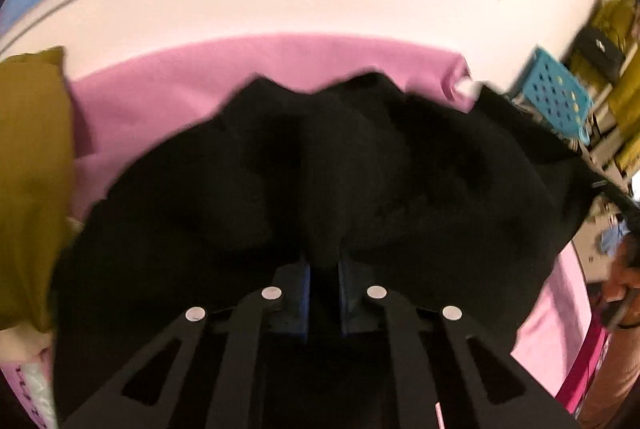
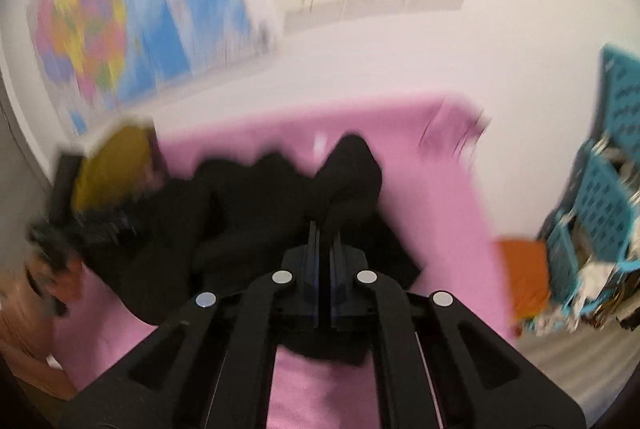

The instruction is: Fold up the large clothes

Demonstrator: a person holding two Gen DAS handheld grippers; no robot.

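Note:
A large black garment (image 1: 320,169) lies bunched on a bed with a pink sheet (image 1: 168,89). In the left wrist view it fills the middle, and my left gripper (image 1: 323,261) is shut on a fold of it, with black cloth pinched between the blue pads. In the right wrist view the same black garment (image 2: 248,213) lies crumpled across the pink sheet (image 2: 432,197). My right gripper (image 2: 325,233) is shut on a raised ridge of the cloth. That view is blurred.
A mustard-yellow pillow (image 1: 32,169) lies at the left of the bed, and appears again as the pillow (image 2: 116,165). Blue plastic crates (image 2: 600,197) and an orange object (image 2: 524,277) stand at the right. A map (image 2: 132,13) hangs on the white wall. A person is at the edge.

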